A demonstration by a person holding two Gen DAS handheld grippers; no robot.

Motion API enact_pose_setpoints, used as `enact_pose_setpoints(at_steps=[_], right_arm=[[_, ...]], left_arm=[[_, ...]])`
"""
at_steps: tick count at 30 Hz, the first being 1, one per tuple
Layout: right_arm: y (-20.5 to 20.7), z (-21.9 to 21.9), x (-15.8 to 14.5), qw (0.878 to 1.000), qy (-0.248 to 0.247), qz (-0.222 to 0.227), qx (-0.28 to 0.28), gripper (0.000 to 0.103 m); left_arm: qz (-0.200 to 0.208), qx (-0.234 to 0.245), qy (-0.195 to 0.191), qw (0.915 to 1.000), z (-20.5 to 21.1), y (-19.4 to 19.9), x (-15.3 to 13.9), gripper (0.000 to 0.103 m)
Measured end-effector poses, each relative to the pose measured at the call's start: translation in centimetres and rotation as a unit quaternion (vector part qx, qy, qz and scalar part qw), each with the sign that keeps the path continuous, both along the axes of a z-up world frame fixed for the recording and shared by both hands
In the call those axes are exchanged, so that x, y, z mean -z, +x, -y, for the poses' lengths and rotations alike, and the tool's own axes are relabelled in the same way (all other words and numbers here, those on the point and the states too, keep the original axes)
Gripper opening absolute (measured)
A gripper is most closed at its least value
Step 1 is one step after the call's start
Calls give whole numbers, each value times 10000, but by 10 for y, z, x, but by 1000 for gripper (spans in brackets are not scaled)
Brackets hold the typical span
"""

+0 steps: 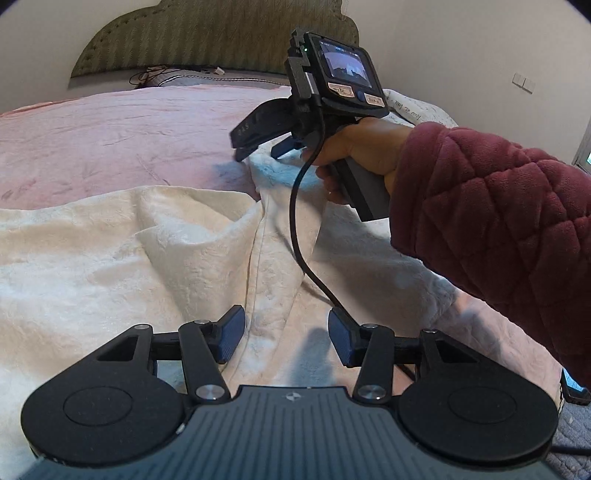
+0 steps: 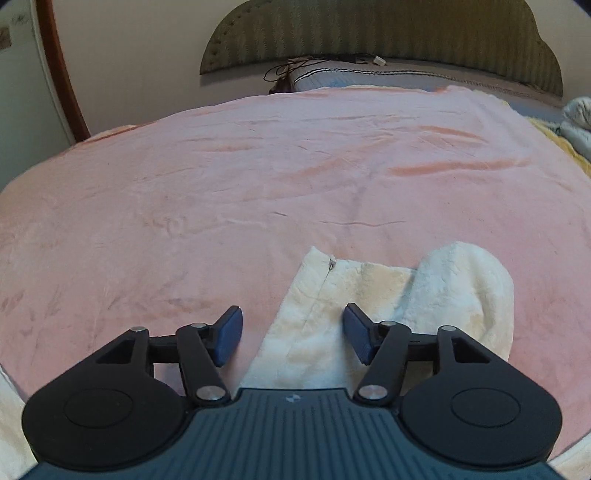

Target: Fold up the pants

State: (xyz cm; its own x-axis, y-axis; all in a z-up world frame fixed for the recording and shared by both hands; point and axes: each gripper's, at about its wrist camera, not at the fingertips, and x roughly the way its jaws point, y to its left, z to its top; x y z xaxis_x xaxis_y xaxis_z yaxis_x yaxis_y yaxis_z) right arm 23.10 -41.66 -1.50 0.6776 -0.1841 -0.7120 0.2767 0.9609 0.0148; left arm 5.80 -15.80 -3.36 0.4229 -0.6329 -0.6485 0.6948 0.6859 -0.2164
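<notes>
Cream pants [image 1: 177, 258] spread on the pink blanket [image 2: 258, 166], both tools let go.

Left gripper [image 1: 286, 338] held open, low over a long seam of the pants, pinching nothing. Right gripper [image 2: 291, 334] open too, above the pants' zipper edge [image 2: 330, 266], gripping nothing. Past that edge, lots of bare pink blanket up to the headboard [image 2: 369, 33].

Both views: soft, even indoor light, moderately bright, warm pinkish cast. Strong fisheye bend, headboard [image 2: 380, 37] and bed [image 2: 258, 166] edges curve; dark vignette at corners. Left wrist view: soft shadow on pants [image 1: 129, 258] below right tongs [image 1: 258, 151], another between left tongs [image 1: 286, 332]. Focus crisp centrally, softer toward rim. No glare.
</notes>
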Motion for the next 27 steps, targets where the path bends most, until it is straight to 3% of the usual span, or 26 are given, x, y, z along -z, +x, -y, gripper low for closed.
enact_pose_setpoints(at_steps=[1,3,5,8,10,14,18,21,25,27], right_arm=[[0,1,-1,9999,-105,27,45,35],[-6,8,-2,9997,-39,148,189,18],[-19,21,-4,9981,260,422,369,12],[-46,39,-10,9904,771,941,650,12],[-75,52,-16,9788,1290,1353,839,11],[-144,74,-24,9584,1827,1892,1110,11],[-196,95,-18,9491,2015,1967,1411,11],[-213,109,-3,9439,2244,1872,1537,11],[-219,127,22,9114,3086,2048,1793,13],[-218,133,32,8969,3394,2097,1909,19]], left_arm=[[-6,0,-15,10000,0,0,0,53],[-5,-16,-31,10000,-1,1,-1,50],[16,-84,8,10000,-2,0,0,43],[26,-157,63,9999,-1,-1,-2,38],[61,-158,84,9998,-1,-1,-4,38],[137,-111,193,9997,5,0,-3,38],[280,-63,351,9990,17,-2,-4,38],[343,-71,449,9984,26,-3,-3,38],[465,-63,583,9972,33,-4,-2,38],[529,-56,638,9965,36,-5,-2,38]])
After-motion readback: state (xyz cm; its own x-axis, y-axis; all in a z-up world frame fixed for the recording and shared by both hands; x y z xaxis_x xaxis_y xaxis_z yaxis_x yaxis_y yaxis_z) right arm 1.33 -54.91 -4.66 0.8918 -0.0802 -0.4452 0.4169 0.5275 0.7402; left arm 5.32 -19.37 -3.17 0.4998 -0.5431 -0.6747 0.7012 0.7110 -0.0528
